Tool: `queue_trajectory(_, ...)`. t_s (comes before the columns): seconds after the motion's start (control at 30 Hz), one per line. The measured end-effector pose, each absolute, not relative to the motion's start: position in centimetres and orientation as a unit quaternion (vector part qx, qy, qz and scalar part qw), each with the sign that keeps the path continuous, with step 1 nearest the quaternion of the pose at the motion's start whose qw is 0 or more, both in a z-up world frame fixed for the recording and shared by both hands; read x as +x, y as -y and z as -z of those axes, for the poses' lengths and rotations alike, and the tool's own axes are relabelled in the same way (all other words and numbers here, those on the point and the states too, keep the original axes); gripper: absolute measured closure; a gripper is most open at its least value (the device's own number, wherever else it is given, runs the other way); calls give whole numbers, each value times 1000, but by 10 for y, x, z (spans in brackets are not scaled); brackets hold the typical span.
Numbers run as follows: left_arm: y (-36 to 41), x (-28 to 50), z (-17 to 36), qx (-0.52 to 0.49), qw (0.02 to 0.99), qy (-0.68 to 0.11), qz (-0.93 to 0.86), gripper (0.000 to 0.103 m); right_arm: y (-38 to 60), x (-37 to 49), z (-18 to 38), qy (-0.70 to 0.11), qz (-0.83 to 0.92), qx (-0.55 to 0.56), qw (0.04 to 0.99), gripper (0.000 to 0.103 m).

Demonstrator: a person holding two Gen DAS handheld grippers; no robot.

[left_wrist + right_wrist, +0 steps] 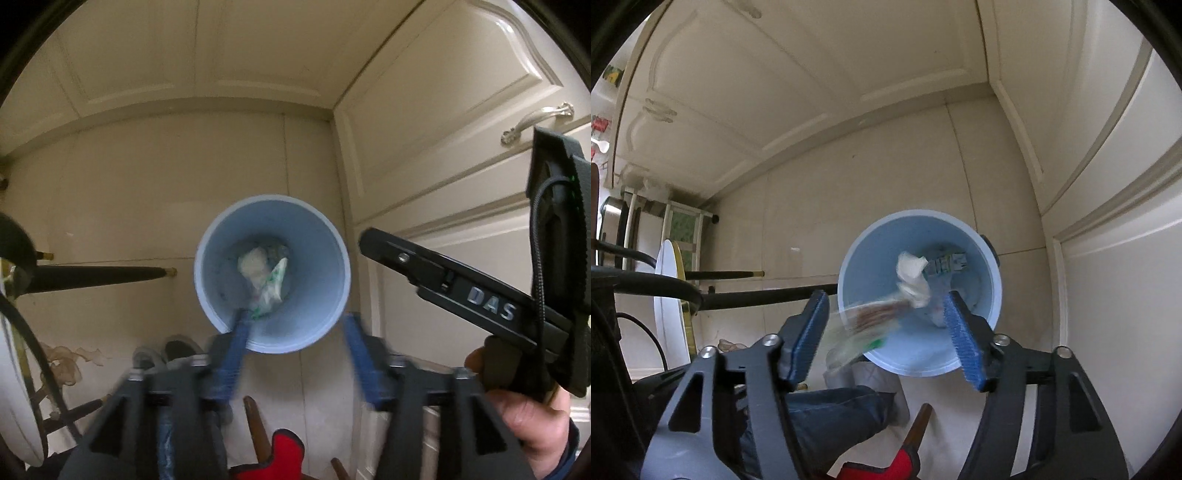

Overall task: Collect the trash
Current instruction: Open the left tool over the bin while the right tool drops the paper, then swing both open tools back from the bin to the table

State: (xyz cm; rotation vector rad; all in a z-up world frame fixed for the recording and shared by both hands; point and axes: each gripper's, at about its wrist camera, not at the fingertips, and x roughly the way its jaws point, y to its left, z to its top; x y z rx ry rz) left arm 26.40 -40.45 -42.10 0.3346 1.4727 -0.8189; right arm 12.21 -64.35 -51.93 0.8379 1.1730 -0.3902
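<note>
Both of your grippers hang over the blue bin (919, 295), which stands on the pale floor (129, 206) in the corner by the cream cabinet doors (443, 92).

The left gripper (295, 321) has its jaws apart with nothing between the pads. The right gripper (886, 317) is likewise released, and a blurred clear wrapper (864, 325) sits loose in the gap, seemingly falling across the bin's near rim.

To do this drop well, keep both sets of jaws spread and centred over the bin mouth, not its edge. The wrapper looks likely to catch the rim, so hold position until it clears. Do not lower the fingers onto the wall.

The right wrist view alone shows the wrapper in mid-drop, a white crumpled tissue (912, 273) and a printed packet (947, 264) inside. The left wrist view alone shows the right gripper's body from outside, your hand (532, 424) on it, and a different angle on the crumpled paper (264, 273) at the bottom.
</note>
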Motion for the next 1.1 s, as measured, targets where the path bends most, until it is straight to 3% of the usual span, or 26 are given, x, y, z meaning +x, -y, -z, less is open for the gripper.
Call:
queue_trajectory(0.1, 405, 262, 415, 164, 668, -636, 351, 36, 642, 119, 514, -528, 187, 383, 735, 6)
queue_trajectory(0.17, 407, 256, 404, 190, 687, -610, 346, 36, 642, 117, 510, -526, 196, 381, 735, 0)
queue_trajectory(0.23, 408, 244, 394, 210, 705, -581, 346, 28, 641, 112, 503, -520, 207, 381, 736, 0)
queue_trajectory(0.6, 368, 178, 285, 209, 787, -450, 367, 22, 616, 87, 407, -448, 207, 370, 787, 0)
queue_trajectory(0.9, 259, 149, 173, 121, 849, -369, 359, 10, 552, 92, 277, -358, 159, 320, 863, 0)
queue_trajectory(1.03, 210, 129, 145, 98, 883, -329, 320, 1, 512, 106, 224, -330, 121, 283, 892, 0)
queue_trajectory(1.1, 184, 128, 135, 87, 897, -318, 295, 1, 491, 115, 204, -319, 103, 263, 904, 0)
